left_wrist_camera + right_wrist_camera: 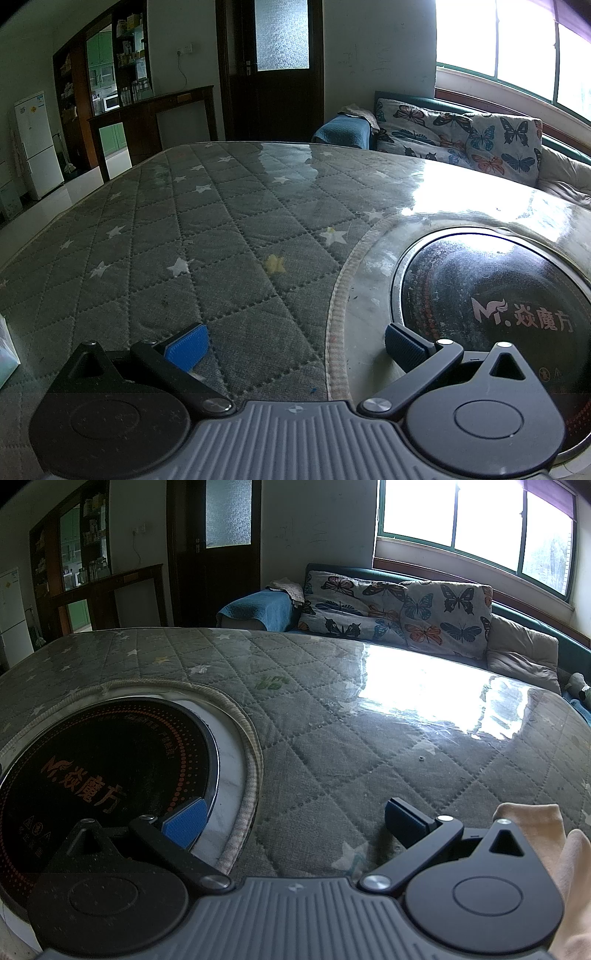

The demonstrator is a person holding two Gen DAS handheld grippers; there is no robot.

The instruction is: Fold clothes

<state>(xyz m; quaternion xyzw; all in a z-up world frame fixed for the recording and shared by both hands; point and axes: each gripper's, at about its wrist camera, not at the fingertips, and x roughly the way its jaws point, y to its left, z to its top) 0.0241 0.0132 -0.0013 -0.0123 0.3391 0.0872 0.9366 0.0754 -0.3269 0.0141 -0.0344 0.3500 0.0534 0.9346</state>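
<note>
My left gripper (pixel 295 345) is open and empty, low over the quilted grey star-patterned table cover (pixel 207 236). My right gripper (pixel 295 823) is open and empty over the same cover (pixel 369 746). A pale beige cloth (pixel 546 834) lies at the right edge of the right wrist view, beside and behind the right finger, only partly in view. No garment shows in the left wrist view.
A round black induction cooktop (pixel 495 295) is set into the table in a cut-out of the cover; it also shows in the right wrist view (pixel 92 775). A sofa with butterfly cushions (pixel 399 609) stands behind the table under the window. A dark door (pixel 273 70) and cabinets stand at the back.
</note>
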